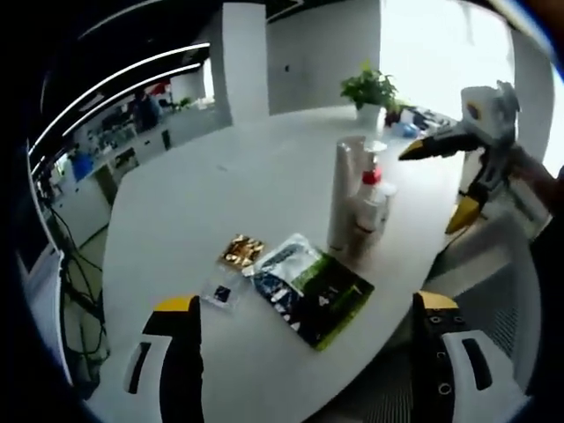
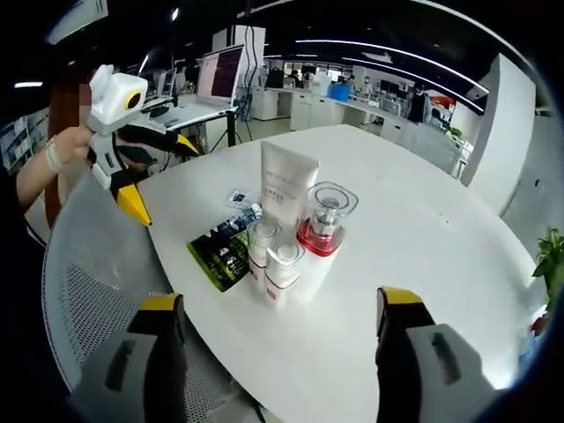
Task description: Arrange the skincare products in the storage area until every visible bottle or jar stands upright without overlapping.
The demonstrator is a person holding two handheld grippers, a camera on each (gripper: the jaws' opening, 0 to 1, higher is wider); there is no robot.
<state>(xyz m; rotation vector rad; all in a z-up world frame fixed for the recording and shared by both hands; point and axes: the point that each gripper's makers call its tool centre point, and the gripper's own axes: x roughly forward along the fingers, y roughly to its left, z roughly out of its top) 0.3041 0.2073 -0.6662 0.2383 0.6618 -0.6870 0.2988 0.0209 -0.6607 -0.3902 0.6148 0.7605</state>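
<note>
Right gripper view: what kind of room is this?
Probably an open-plan office: a large white round table, a laptop with a lit screen on a desk behind, and rows of white cabinets.

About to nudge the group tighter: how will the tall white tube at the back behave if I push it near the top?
The white tube stands tall on a narrow end, so a high push would probably tip it. It looks like soft plastic, likely light, giving under the jaws. The clear-capped bottle right beside it might get knocked too.
</note>
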